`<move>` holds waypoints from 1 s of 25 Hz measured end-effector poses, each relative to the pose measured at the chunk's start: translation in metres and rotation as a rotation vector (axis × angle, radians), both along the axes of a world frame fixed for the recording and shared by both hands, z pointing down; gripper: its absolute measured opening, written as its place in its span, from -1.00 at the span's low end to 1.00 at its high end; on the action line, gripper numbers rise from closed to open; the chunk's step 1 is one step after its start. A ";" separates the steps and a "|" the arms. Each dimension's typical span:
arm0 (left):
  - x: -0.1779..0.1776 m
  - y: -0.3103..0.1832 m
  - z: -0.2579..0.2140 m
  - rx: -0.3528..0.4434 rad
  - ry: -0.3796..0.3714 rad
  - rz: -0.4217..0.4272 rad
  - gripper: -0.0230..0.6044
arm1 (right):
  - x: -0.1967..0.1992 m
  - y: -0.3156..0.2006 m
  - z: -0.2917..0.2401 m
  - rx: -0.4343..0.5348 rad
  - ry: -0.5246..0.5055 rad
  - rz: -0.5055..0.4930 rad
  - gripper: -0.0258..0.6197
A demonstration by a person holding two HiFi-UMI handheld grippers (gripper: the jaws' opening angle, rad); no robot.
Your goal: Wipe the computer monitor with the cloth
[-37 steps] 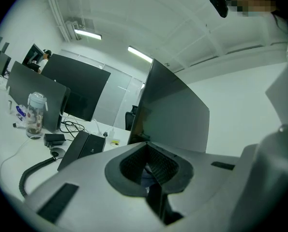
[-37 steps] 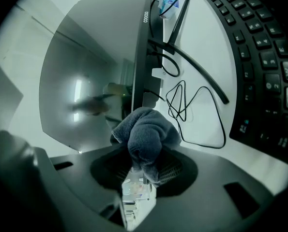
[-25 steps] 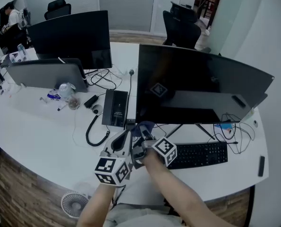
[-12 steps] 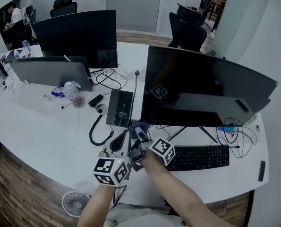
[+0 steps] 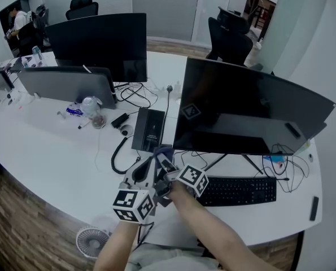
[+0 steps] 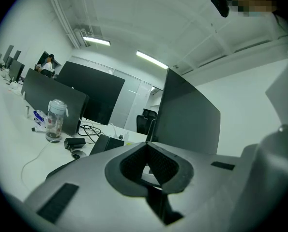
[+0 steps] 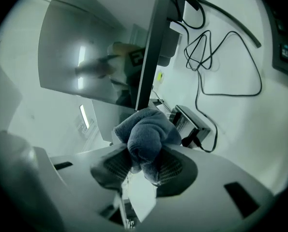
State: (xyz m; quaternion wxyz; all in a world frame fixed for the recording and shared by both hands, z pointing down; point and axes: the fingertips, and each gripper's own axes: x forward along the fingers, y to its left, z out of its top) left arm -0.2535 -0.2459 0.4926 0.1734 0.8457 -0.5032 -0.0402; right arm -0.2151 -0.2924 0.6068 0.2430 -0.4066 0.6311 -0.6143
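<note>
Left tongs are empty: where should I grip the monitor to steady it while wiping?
Probably the monitor's left vertical edge, coming from the left: it is thin, bare and nearest the left tongs, which are shut and must open first. The right tongs hold the cloth.

White desk carries monitor; keyboard; bottle; coiled cable

The cloth is seen as blue-grey. A black screen is shown on the monitor, and the keyboard is black as well. The tabletop is white, the floor brown and wood-grained. The left gripper and the right gripper are grey with dark cross-hatched pads. Black-and-white square markers are carried on their cubes.
</note>
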 end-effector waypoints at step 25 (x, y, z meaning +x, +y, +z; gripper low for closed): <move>-0.017 0.003 -0.005 0.000 0.033 -0.044 -0.90 | 0.019 -0.008 -0.014 -0.011 0.058 -0.005 -0.53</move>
